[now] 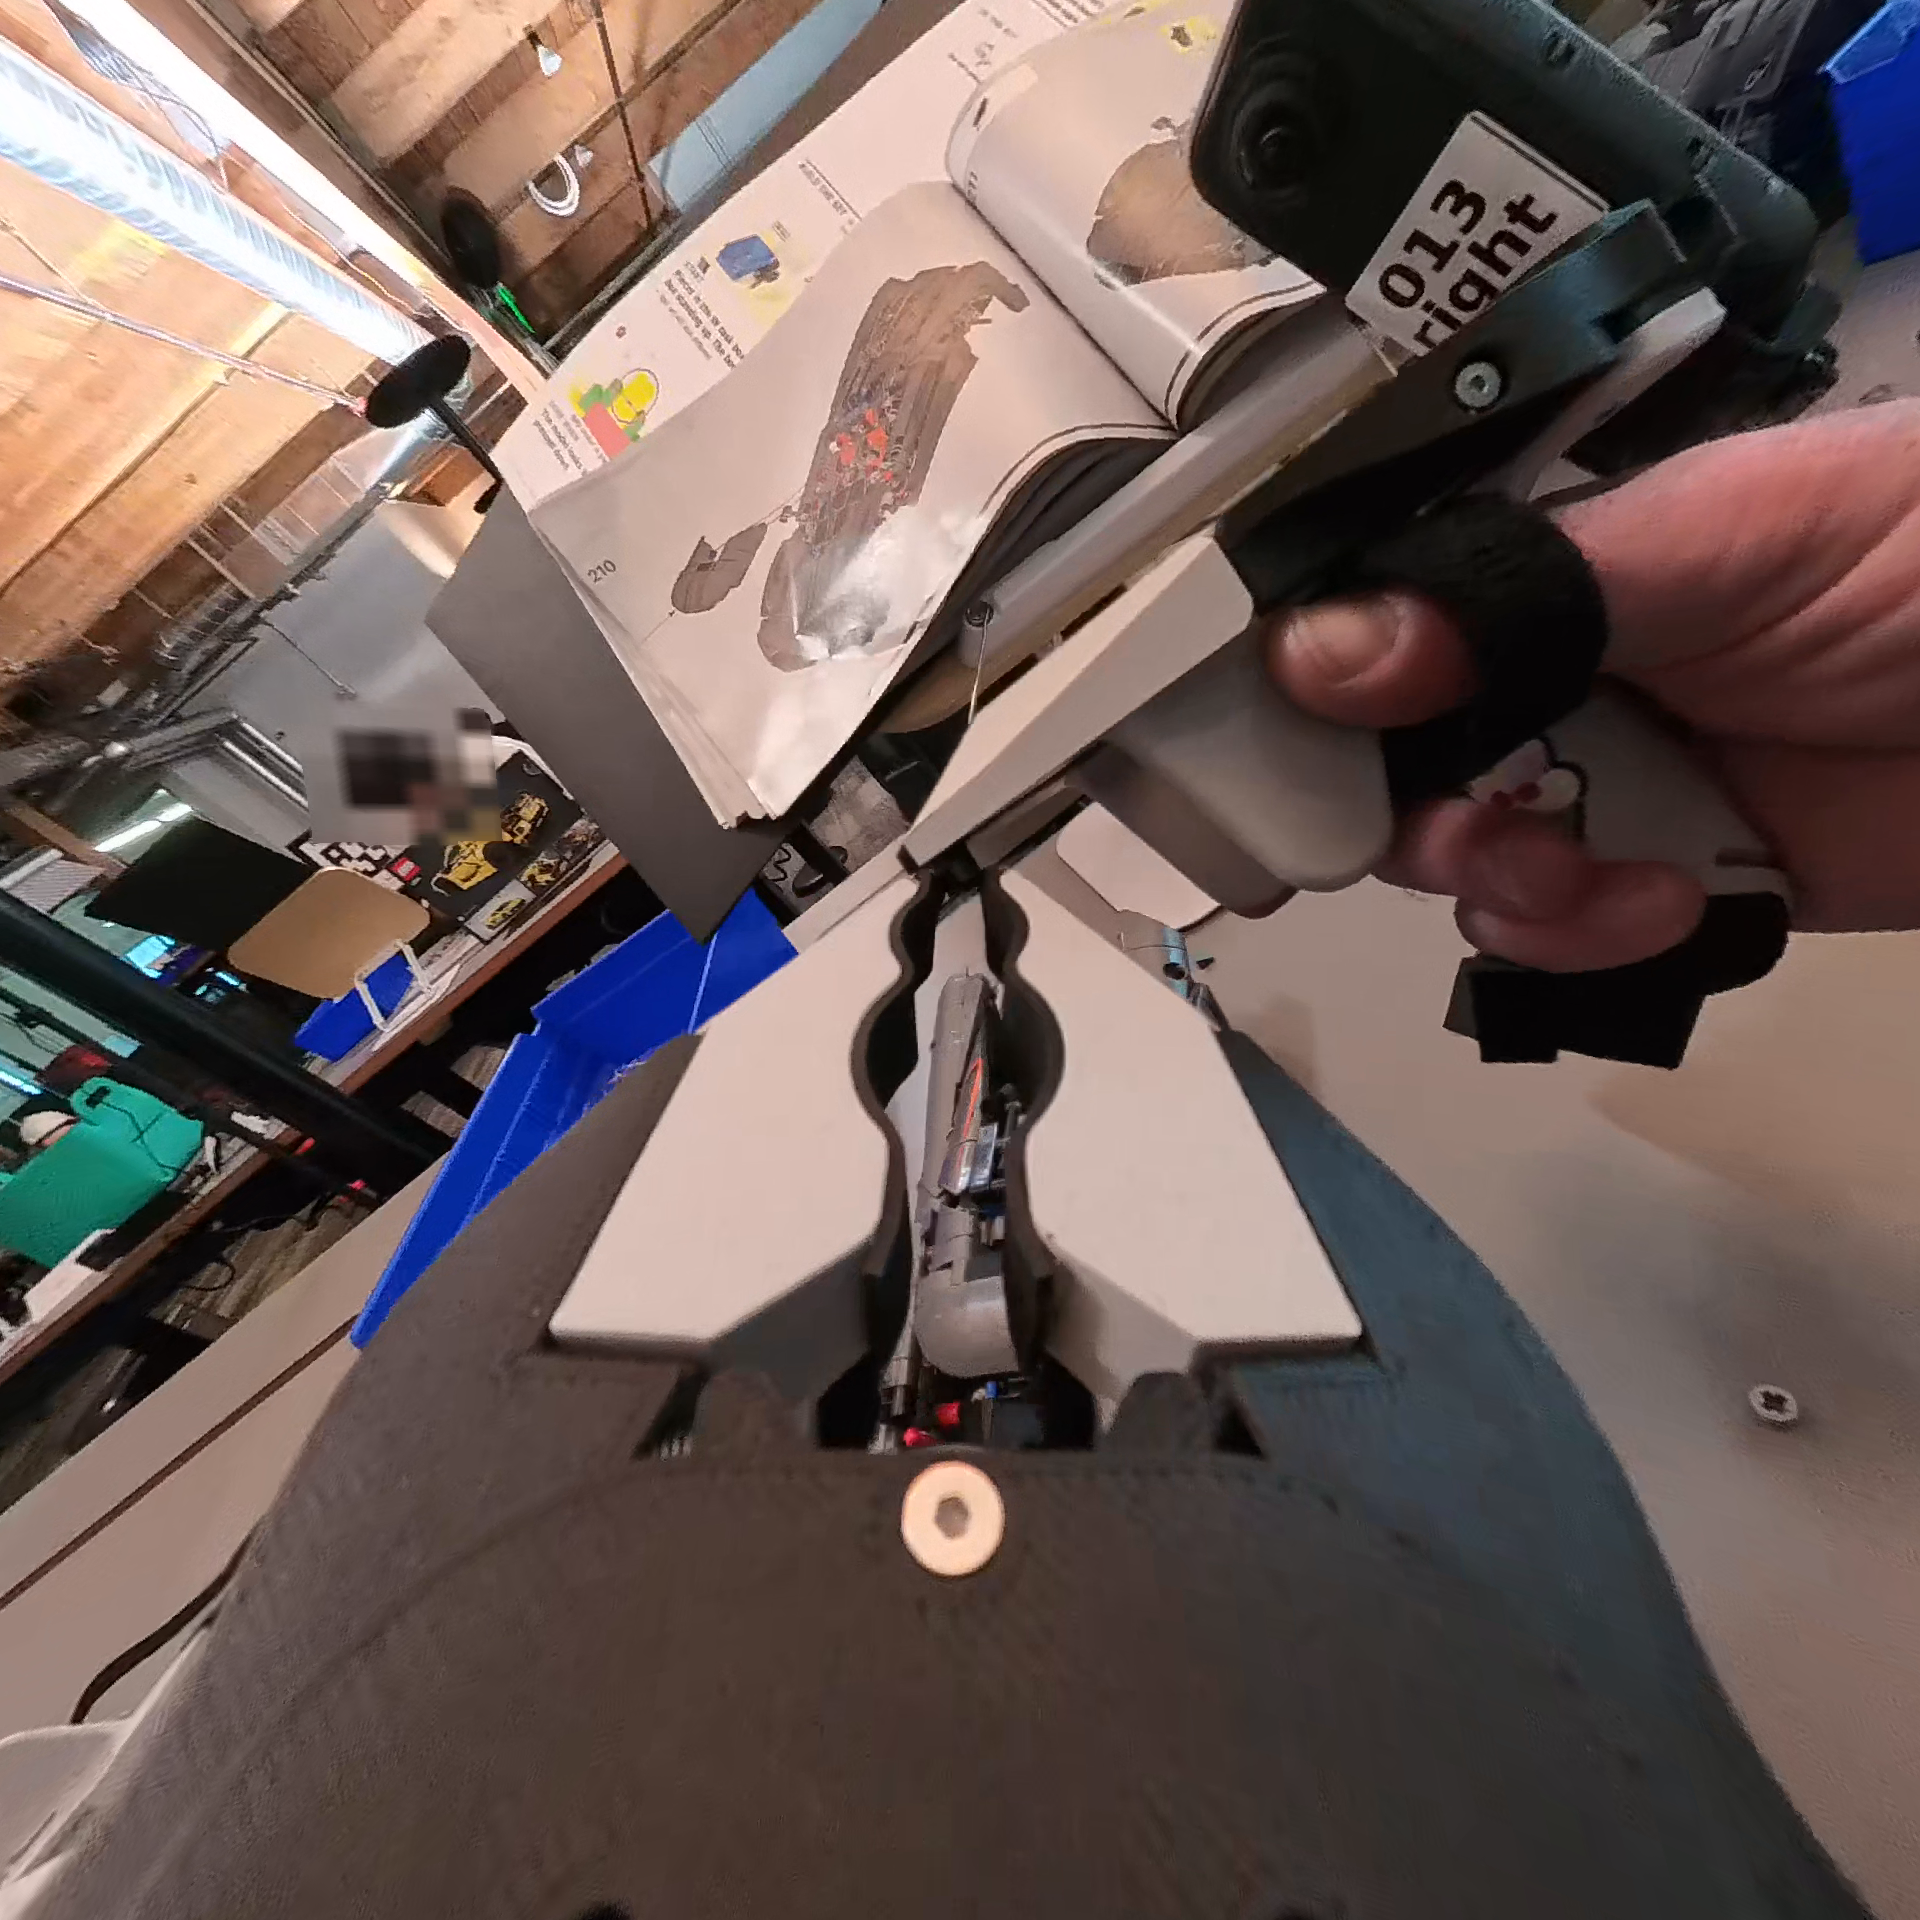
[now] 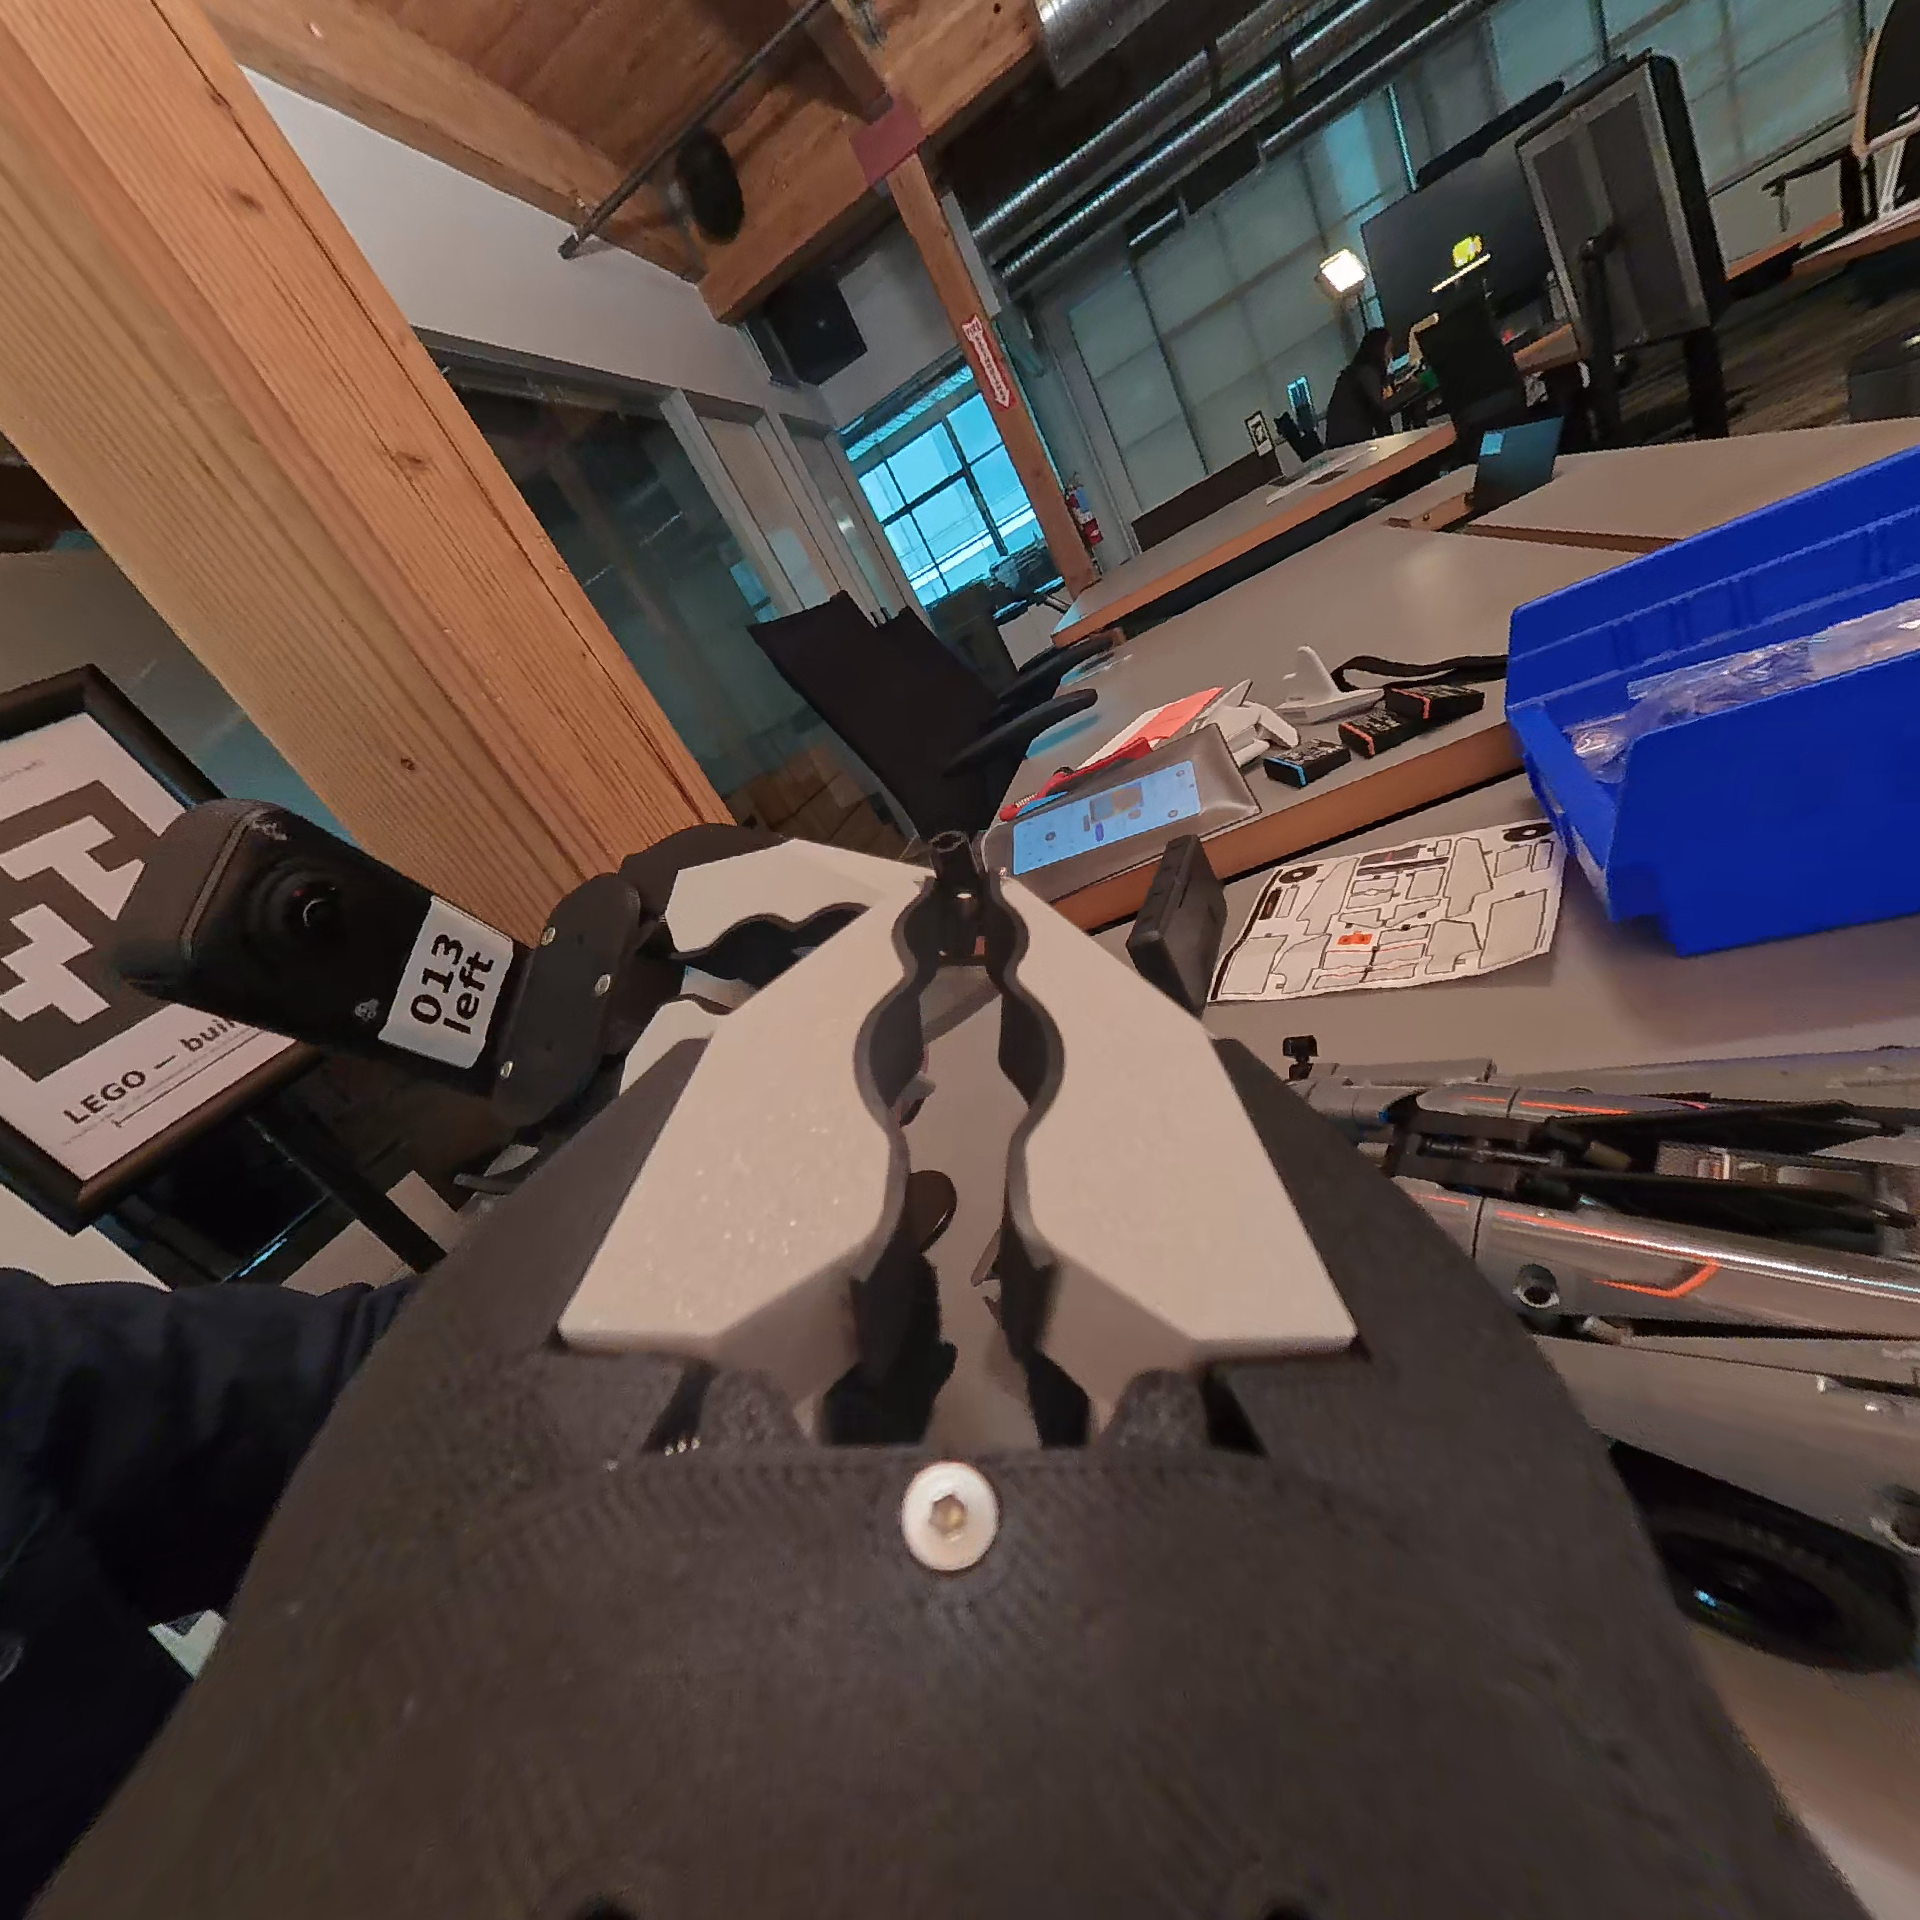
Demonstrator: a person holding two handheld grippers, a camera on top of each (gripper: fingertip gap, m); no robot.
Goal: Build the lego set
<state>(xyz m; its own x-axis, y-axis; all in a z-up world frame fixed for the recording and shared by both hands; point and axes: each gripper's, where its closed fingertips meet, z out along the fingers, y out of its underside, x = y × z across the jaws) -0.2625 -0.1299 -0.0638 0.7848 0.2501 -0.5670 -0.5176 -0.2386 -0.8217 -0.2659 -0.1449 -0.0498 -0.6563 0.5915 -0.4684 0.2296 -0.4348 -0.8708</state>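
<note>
Right gripper (image 2: 958, 904) pinched on a small black tubular Lego pin (image 2: 954, 871) at its tips, 12 o'clock in its own view, with the long grey Lego vehicle with orange stripes (image 2: 1662, 1226) lying on the grey table (image 2: 1403, 623) at 3 o'clock. Left gripper (image 1: 961, 904) nearly closed at the tips, clamped on nothing discernible, grey model (image 1: 961, 1143) seen through the gap, open instruction booklet (image 1: 831, 468) at 12 o'clock. Likely mid pin-fitting; next, steady alignment with a hole, then a straight push.

Grey lego car model (image 2: 1621, 1236), orange stripes, black struts, lying long on grey table at right; small black lego pin (image 2: 957, 896) upright, mid-scene.
</note>
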